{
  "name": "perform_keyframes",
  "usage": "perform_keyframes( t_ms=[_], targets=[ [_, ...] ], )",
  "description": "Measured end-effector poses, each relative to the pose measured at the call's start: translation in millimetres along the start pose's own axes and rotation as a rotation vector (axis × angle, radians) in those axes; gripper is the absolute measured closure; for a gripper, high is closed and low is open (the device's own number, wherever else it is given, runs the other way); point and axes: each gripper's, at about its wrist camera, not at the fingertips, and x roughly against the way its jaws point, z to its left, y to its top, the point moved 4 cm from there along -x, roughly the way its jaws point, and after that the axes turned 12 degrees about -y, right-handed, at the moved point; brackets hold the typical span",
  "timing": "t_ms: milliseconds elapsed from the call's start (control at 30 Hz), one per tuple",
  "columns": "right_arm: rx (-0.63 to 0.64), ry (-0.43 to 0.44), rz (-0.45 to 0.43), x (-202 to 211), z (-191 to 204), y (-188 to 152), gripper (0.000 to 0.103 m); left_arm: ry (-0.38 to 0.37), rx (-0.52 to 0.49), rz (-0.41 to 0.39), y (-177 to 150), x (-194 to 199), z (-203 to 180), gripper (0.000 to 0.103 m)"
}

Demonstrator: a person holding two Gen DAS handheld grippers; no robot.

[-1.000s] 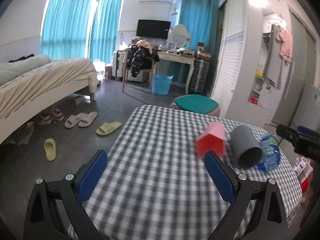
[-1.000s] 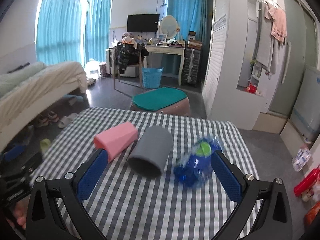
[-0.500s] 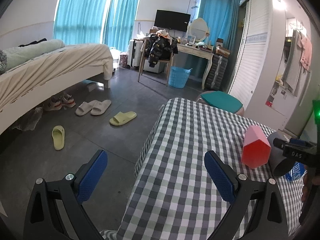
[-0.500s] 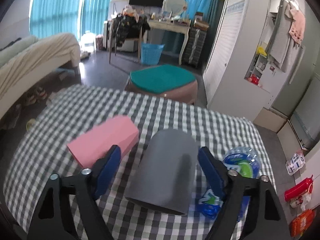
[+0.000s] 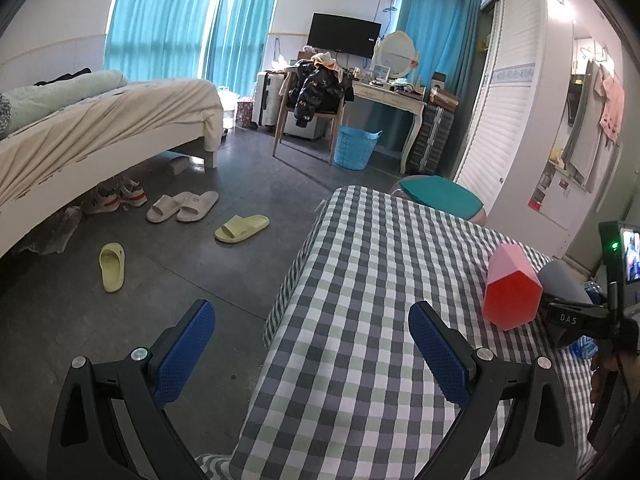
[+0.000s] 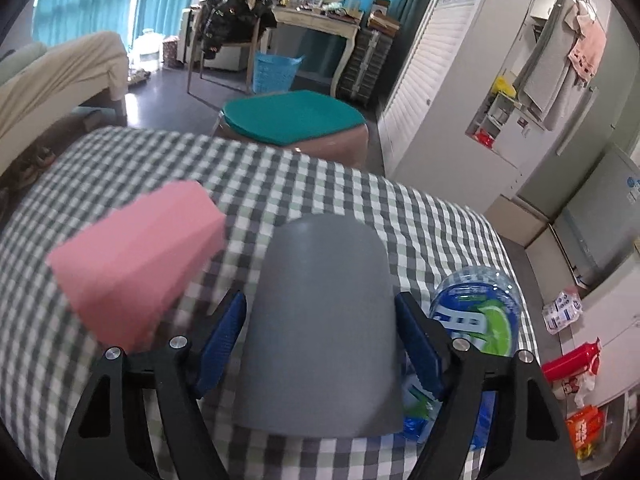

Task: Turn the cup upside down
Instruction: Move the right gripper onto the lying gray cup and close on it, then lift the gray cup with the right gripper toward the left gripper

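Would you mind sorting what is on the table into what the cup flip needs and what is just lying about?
For the job:
- grey cup, on its side
- right gripper, fingers either side of it

Lying about:
- pink cup, on its side
- water bottle
- left gripper, open, idle

The grey cup [image 6: 320, 320] lies hemmed in: the pink cup [image 6: 136, 268] lies close on its left, the water bottle [image 6: 472, 312] just beside its right. The checked surface [image 5: 360, 320] before the left gripper [image 5: 312, 356] lies bare.
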Motion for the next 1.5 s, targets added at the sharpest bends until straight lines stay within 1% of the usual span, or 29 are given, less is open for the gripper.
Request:
perform_keyframes(
  t_ms=[67,100,133,200,300,400,500,600,700,800,967,1100,1167,1200,1267,1300,1433,1500],
  targets=[
    [-0.010,0.004,0.015,-4.1,-5.7,-2.4,0.028,0.004,-0.001,-0.004,0.1,3.0,0.4,0.003],
    [-0.014,0.012,0.014,-3.8,-7.3,-2.6,0.032,0.007,0.001,-0.005,0.4,4.7,0.5,0.003],
    [-0.012,0.011,0.010,-2.6,-8.3,-2.7,0.032,0.008,0.003,-0.005,0.6,6.3,1.4,0.003],
    [-0.023,0.049,0.019,0.1,-8.2,-2.9,0.032,0.005,0.007,-0.012,1.4,10.2,0.2,0.003],
    [-0.023,0.081,0.010,11.1,-7.1,-8.6,0.032,0.003,-0.002,-0.022,1.8,17.4,-3.2,0.003],
    [-0.043,0.114,0.002,30.6,-7.4,-17.4,0.032,-0.009,-0.003,-0.032,0.9,25.2,-9.3,0.003],
    [-0.053,0.142,0.001,51.3,-6.1,-32.0,0.032,-0.027,-0.008,-0.042,-1.2,31.9,-17.2,0.003],
    [-0.062,0.178,0.024,68.1,-4.4,-51.3,0.032,-0.059,-0.017,-0.053,-6.2,40.3,-29.2,0.003],
    [-0.052,0.189,0.040,80.7,1.5,-71.7,0.032,-0.085,-0.030,-0.052,-14.8,46.2,-41.1,0.003],
    [-0.036,0.198,0.046,94.1,10.1,-92.1,0.032,-0.098,-0.044,-0.046,-22.2,53.5,-48.4,0.003],
    [-0.032,0.198,0.034,112.6,19.8,-109.2,0.032,-0.092,-0.055,-0.048,-25.3,64.0,-48.5,0.003],
    [-0.033,0.204,0.037,114.9,18.1,-111.9,0.032,-0.067,-0.058,-0.054,-22.5,70.4,-46.8,0.003],
    [-0.015,0.196,0.041,116.4,14.4,-110.7,0.032,-0.049,-0.061,-0.052,-20.1,72.3,-45.9,0.003],
    [-0.009,0.195,0.036,116.6,11.5,-103.9,0.030,-0.045,-0.060,-0.048,-18.8,71.1,-46.6,0.003],
    [-0.009,0.206,0.012,124.1,3.6,-101.6,0.025,-0.042,-0.061,-0.036,-17.7,70.0,-50.4,0.003],
    [-0.015,0.217,-0.002,129.1,-2.3,-100.1,0.022,-0.041,-0.066,-0.030,-17.3,69.2,-55.0,0.003],
    [-0.044,0.248,-0.060,144.9,-32.9,-94.7,0.021,-0.066,-0.100,0.012,-15.2,64.6,-83.7,0.003],
    [-0.063,0.251,-0.088,150.4,-51.1,-92.9,0.020,-0.077,-0.101,0.024,-13.6,61.8,-99.9,0.003]
  ],
)
